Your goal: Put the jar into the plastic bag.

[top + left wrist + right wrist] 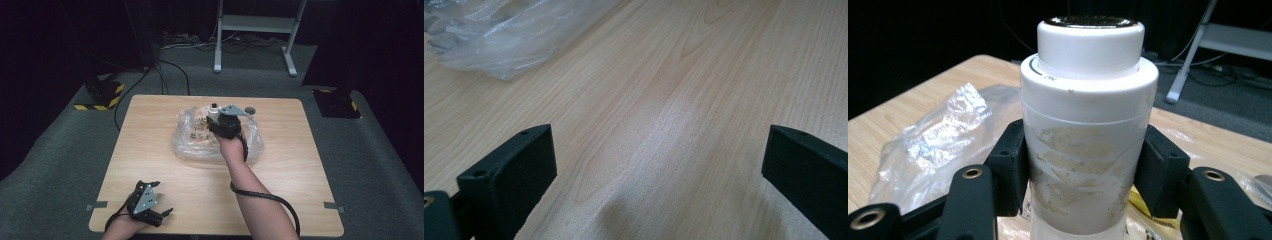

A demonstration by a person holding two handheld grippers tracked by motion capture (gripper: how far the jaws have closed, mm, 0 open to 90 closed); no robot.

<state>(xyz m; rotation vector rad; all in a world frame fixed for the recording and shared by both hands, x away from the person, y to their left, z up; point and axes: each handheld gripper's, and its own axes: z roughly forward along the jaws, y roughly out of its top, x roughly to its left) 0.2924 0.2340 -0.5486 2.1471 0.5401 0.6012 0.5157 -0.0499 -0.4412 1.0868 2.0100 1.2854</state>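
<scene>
Right gripper view: fingers (1010,175) clamp a white bottle (1088,125) (glue-streaked); left gripper (659,165) fingers apart.

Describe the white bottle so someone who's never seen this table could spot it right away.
On the wooden table, find the crumpled clear plastic bag near the far edge. Above it the right gripper clamps a white bottle: upright, white cap, torn label residue.
</scene>
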